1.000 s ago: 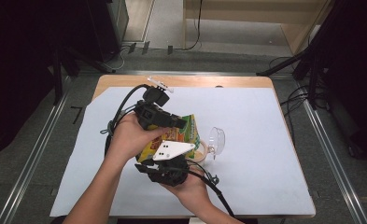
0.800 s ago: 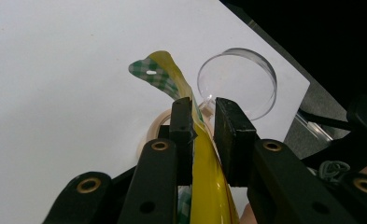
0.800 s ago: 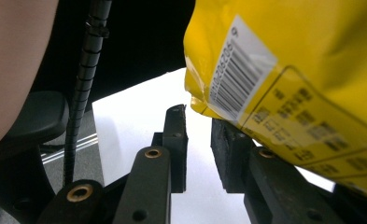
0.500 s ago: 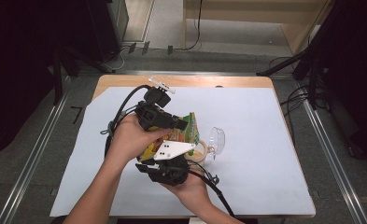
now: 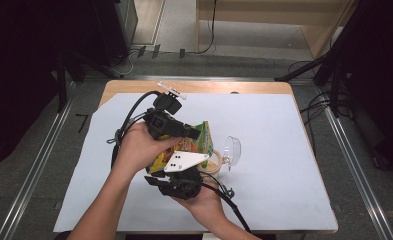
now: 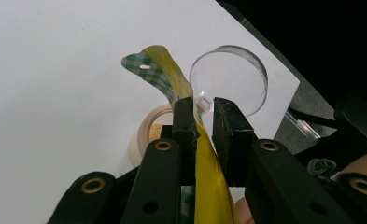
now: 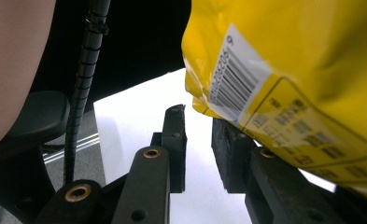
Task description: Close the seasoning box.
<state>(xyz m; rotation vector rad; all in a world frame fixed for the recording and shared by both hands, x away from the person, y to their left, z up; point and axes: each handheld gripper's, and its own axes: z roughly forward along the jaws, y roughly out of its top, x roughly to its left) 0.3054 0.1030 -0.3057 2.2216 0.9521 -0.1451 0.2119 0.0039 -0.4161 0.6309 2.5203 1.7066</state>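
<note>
**A:** Anything different from a moment ago?

**B:** Hardly. Both hands have held their place, and the snack bag (image 5: 203, 139) hangs at the same tilt above the white sheet (image 5: 289, 150). I'd judge the pour is on hold rather than done.

**A:** Who has the bag?

**B:** The left gripper (image 6: 203, 105). Its tongs are nearly together, pinching the thin film just below the green-checked top seal, which curls over with a small hang hole in it. The right gripper (image 7: 197, 119) sits under the bag's lower end. Its tongs stand a narrow gap apart with nothing between them, and the barcode corner lies over one of them.

**A:** Materials?

**B:** The bag is glossy yellow foil-like film, creased and floppy. Just right of it is a low round beige cup (image 6: 146, 135), matte like paper, with something tan and grainy inside. Beyond that, tipped on edge and touching the cup, is a clear hard plastic lid (image 6: 230, 77), round with a small tab.
</note>
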